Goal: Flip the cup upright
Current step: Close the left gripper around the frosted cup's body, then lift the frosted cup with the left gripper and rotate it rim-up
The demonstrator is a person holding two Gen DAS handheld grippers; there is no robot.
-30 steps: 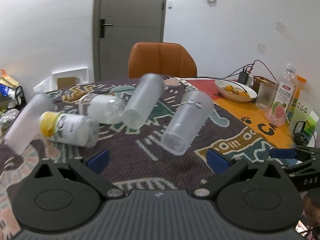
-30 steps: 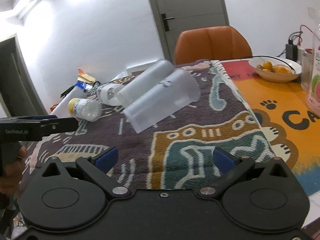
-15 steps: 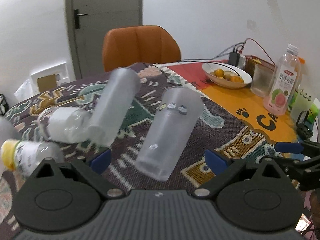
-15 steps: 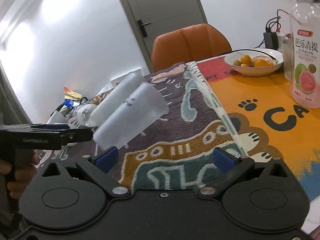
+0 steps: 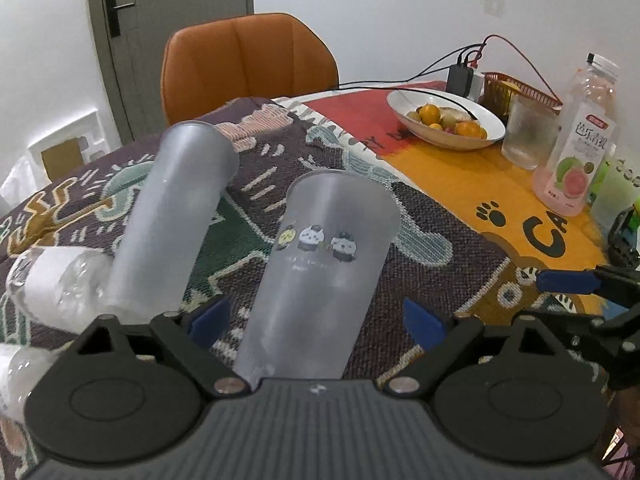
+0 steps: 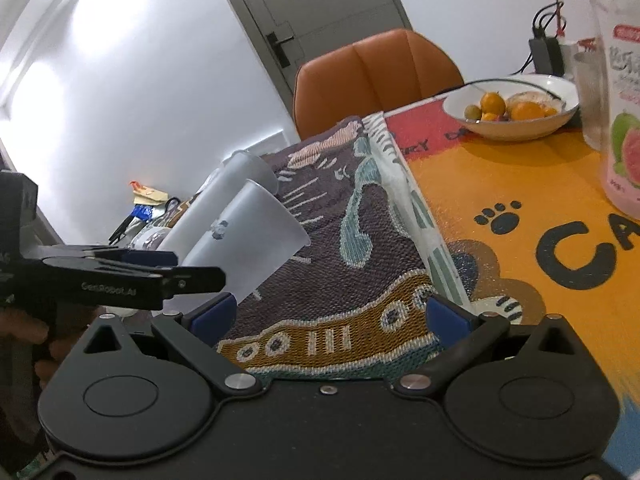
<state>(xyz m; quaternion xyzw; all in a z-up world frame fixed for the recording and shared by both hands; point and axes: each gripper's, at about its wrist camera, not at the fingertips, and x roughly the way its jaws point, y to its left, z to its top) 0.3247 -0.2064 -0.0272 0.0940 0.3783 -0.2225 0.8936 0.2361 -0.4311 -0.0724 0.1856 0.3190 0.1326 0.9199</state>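
Frosted translucent plastic cups, two of them, lie tipped over on the patterned woven tablecloth (image 5: pixel 420 248). One frosted cup with three small cartoon figures printed on it (image 5: pixel 320 268) lies between the spread blue-tipped fingers of the left gripper (image 5: pixel 316 318), which are wide apart and not touching it. A second, plain frosted cup (image 5: pixel 176 216) leans beside it, resting on one crumpled clear plastic bottle (image 5: pixel 56 284). The right gripper (image 6: pixel 328 314) hovers over the cloth with fingers wide apart, holding nothing. Further back sit one white bowl of oranges (image 5: pixel 444 120), one guava drink bottle (image 5: pixel 576 140) and one orange chair (image 5: pixel 248 60).
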